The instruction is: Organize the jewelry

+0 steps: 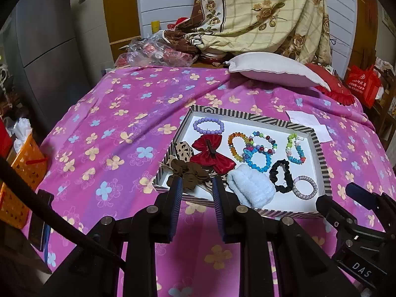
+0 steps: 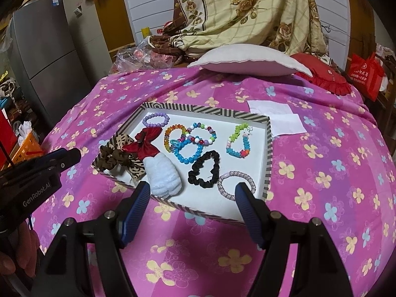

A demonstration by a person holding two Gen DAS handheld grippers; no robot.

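Observation:
A striped-rim tray [image 1: 250, 116] [image 2: 268, 148] with a white floor lies on the pink flowered bedspread. It holds several bead bracelets, among them a purple one [image 1: 208, 125] [image 2: 156, 120], a red bow clip [image 1: 211, 154] [image 2: 141, 144], a brown scrunchie [image 1: 189, 172] [image 2: 109, 159], a light blue fluffy band [image 1: 250, 188] [image 2: 163, 175], a black scrunchie [image 1: 282, 175] [image 2: 204, 169] and a pale pink bracelet [image 1: 305, 187] [image 2: 235, 184]. My left gripper [image 1: 197, 183] hovers open at the tray's near left edge, nothing between its fingers. My right gripper [image 2: 193, 189] stands open over the near edge, empty.
A grey pillow [image 1: 274, 69] [image 2: 250, 61] and a red cushion [image 2: 324, 76] lie at the bed's far end under a draped floral blanket. White paper [image 2: 277, 116] lies beyond the tray. An orange basket [image 1: 19, 170] and a phone [image 1: 40, 220] sit at the left.

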